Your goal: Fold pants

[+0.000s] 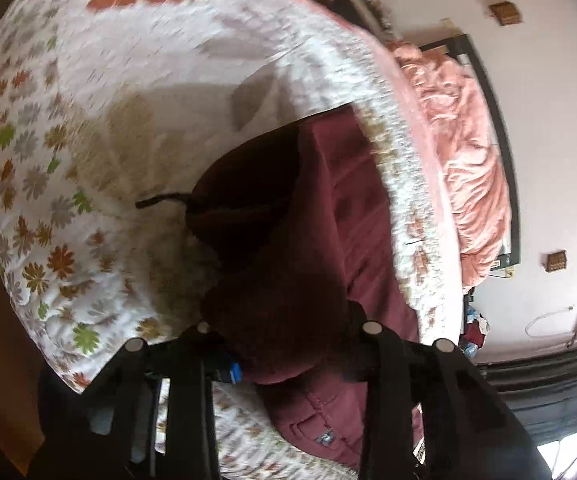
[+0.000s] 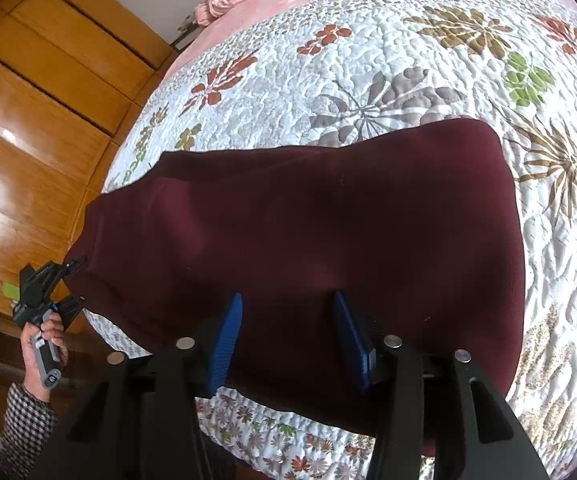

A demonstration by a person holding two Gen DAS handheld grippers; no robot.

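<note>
Lying across the flower-patterned quilt (image 2: 388, 80) on the bed is a pair of dark maroon pants (image 2: 308, 240), spread broad and fairly flat in the right wrist view, one end reaching the quilt's edge beside the wooden wardrobe (image 2: 28, 100).

At that end the left claw (image 2: 73, 280) meets the cloth. A hand (image 2: 44, 340) in a checked sleeve (image 2: 24, 424) grips its handle. From the right wrist view its two black fingers sit at the hem with the fabric edge between them. In the left wrist view, which is blurred, a bunched fold of the maroon cloth fills the space between the black fingers (image 1: 372, 360) and rises in front of the lens, so the left claw (image 1: 288, 344) is closed narrow on the pants and the gathered cloth stands above the quilt. A dark drawstring end (image 1: 156, 201) pokes out from the fold onto the quilt. Lower in that view a small label (image 1: 323, 438) shows on the flatter part of the pants.

The right claw (image 2: 288, 344) hangs over the near side of the pants, its blue pads (image 2: 224, 348) standing moderately apart with bare maroon cloth showing in the gap. The pads do not pinch any fold; whether their tips touch the fabric I cannot tell.

Beyond the quilt a rumpled pink blanket (image 1: 460, 152) lies along the pale wall (image 1: 548, 120).
</note>
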